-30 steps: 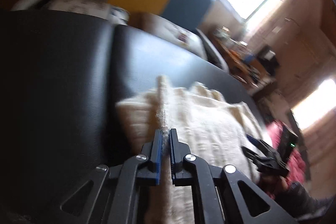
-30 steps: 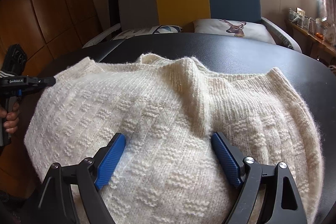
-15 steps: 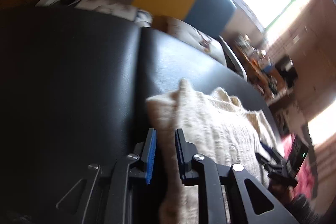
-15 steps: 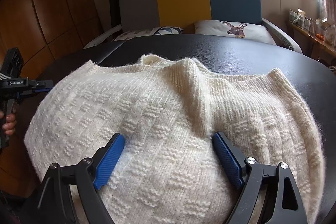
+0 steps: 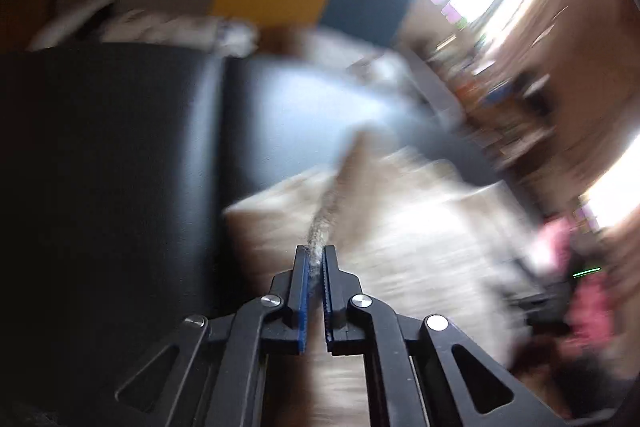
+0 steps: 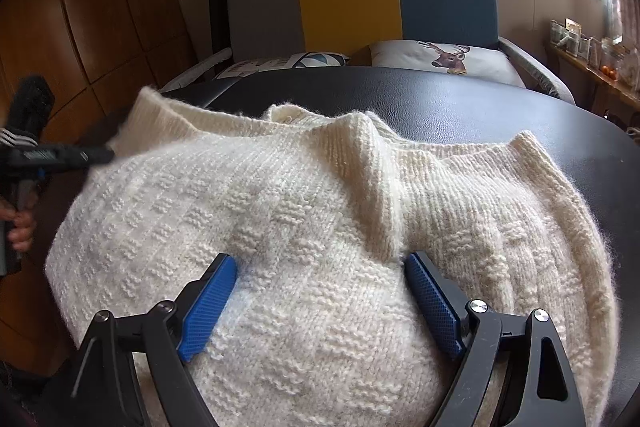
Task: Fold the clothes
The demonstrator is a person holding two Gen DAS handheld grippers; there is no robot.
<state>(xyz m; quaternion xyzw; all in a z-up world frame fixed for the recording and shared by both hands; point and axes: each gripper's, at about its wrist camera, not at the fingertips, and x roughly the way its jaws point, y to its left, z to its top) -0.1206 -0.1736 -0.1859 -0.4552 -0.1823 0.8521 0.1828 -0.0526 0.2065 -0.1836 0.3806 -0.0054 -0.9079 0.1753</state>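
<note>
Cream knitted sweater (image 6: 320,247) lies bunched on the black table (image 6: 520,115), not neatly folded. Left gripper (image 5: 315,259) pinches its raised left edge; right gripper (image 6: 320,291) rests spread wide on the middle.

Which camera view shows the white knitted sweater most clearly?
The right wrist view: the sweater is sharp there, its knit pattern visible. The left wrist view is blurred by motion; it shows only a pale sweater edge pinched in the left tongs.
</note>
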